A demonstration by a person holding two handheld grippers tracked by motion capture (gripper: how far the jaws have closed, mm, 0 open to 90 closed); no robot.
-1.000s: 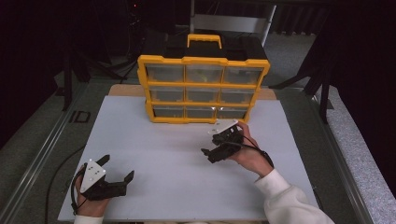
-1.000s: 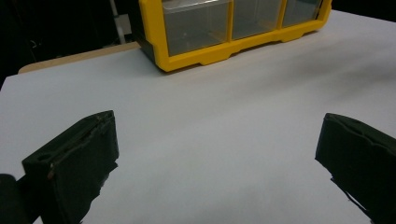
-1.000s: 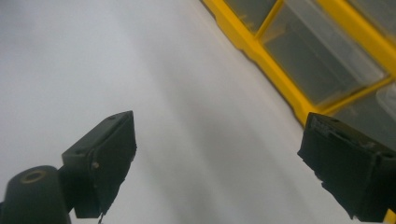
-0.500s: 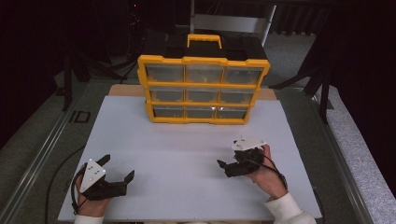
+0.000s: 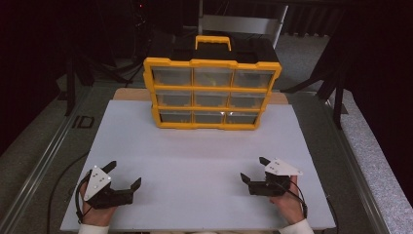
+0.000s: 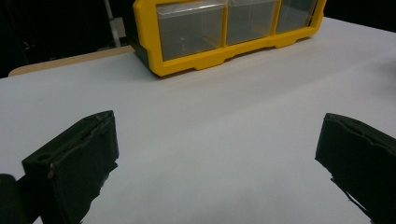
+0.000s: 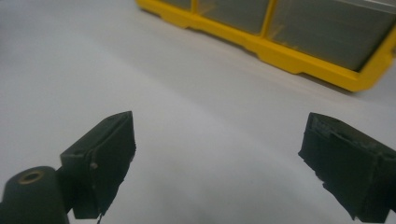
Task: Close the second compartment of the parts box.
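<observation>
Left gripper (image 5: 124, 175) rested low on the white table (image 5: 204, 156) with jaws spread wide and empty, right gripper (image 5: 253, 170) likewise parted near the front edge, yellow drawer cabinet (image 5: 212, 92) stood well beyond both

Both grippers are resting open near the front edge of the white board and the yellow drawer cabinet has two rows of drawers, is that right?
Not quite: the yellow drawer cabinet has three rows of drawers, as the high view shows. The left gripper and right gripper do rest open near the white board's front edge.
</observation>
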